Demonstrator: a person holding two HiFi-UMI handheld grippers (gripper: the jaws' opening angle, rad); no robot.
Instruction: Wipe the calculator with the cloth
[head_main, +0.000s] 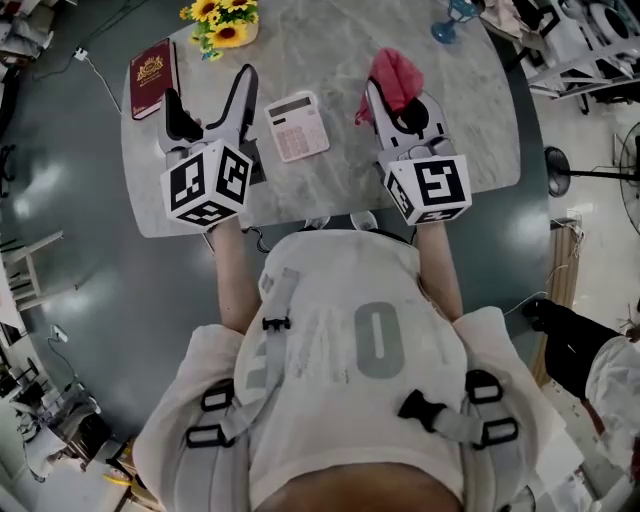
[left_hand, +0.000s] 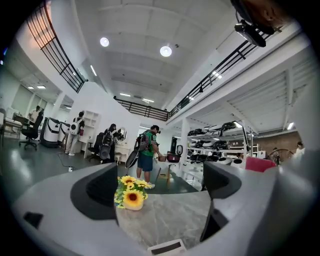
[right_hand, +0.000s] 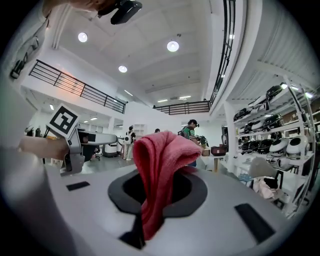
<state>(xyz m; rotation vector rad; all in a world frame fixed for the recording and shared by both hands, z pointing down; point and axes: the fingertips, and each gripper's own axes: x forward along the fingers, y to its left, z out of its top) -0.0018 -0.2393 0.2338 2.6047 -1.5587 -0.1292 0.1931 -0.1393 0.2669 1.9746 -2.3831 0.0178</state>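
The grey marble table (head_main: 470, 130) fills the upper half of the head view, with the person's white-shirted back below it. The left gripper (head_main: 208, 95) sits at centre left over the table's near edge; its jaws stand wide apart with nothing between them, and its own view (left_hand: 159, 185) shows only bare tabletop in the gap. The right gripper (head_main: 400, 100) is at centre right, its jaws closed on the red cloth (head_main: 395, 75), which bunches up above the tips and hangs down through the middle in the right gripper view (right_hand: 155, 165). The white calculator (head_main: 297, 125) lies flat on the table between the two grippers, touching neither; its top edge peeks in at the bottom of the left gripper view (left_hand: 167, 247). A dark red book (head_main: 152, 77) lies at upper left, and a bunch of sunflowers (head_main: 222, 20) stands at the top edge.
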